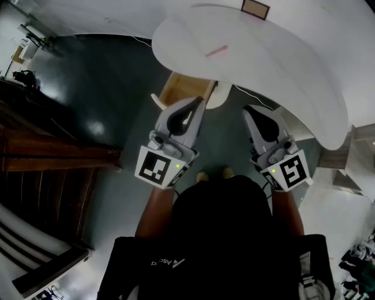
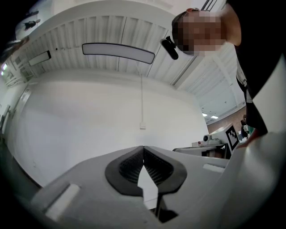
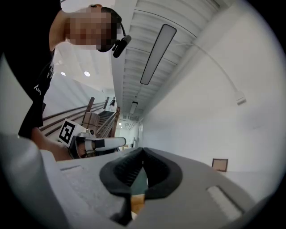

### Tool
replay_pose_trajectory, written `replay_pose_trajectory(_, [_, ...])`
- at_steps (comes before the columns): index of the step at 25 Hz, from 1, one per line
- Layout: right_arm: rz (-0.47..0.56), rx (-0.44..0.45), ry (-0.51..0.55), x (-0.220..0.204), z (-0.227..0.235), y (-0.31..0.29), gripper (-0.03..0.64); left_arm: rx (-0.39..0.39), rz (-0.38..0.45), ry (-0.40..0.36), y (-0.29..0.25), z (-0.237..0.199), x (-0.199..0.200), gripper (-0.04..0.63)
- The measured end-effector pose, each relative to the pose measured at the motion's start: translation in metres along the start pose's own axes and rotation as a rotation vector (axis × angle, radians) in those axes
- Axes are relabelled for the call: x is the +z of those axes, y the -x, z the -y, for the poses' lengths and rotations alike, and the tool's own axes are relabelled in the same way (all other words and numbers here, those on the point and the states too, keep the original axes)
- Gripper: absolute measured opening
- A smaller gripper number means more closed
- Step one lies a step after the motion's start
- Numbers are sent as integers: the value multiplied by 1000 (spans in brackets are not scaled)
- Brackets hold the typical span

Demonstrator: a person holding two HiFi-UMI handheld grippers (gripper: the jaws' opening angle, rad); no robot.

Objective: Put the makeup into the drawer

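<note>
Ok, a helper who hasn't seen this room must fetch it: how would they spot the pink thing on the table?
Find the big white curved table. On its top, left of the middle, lies a thin pink stick, slanted. Its only neighbour up there is a brown-framed square at the far edge; the stick alone is slim and pink.

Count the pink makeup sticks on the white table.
1: a pink stick lies near the middle of the white table. Others may sit outside the head view.

Two hand-held grippers, one pink stick
</note>
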State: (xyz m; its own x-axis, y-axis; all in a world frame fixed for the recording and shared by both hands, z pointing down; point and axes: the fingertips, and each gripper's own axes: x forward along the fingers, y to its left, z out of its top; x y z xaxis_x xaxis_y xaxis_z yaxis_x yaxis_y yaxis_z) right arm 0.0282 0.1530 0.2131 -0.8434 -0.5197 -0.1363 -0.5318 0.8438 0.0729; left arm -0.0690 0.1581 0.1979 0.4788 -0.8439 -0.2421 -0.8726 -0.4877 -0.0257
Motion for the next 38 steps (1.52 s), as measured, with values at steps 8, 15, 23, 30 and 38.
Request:
replay_pose_trajectory(8, [-58, -37, 31, -15, 0, -13, 3, -33, -29, -1, -12, -31, -20, 11])
replay_pose_trajectory(15, [-81, -65, 29, -29, 40, -27, 3, -47, -86, -8, -53, -57, -46, 11])
replay_pose_trajectory(23, [-64, -69, 17, -45, 126, -61, 3, -46, -177, -32, -122, -86, -83, 11])
replay_pose_trajectory(30, [-58, -48, -4, -75, 196, -91, 3, -25, -289, -51, -182, -117, -138, 11])
replay_pose_trajectory(38, [-97, -22, -51, -106, 249, -113, 3, -30, -489, -76, -234, -143, -207, 12])
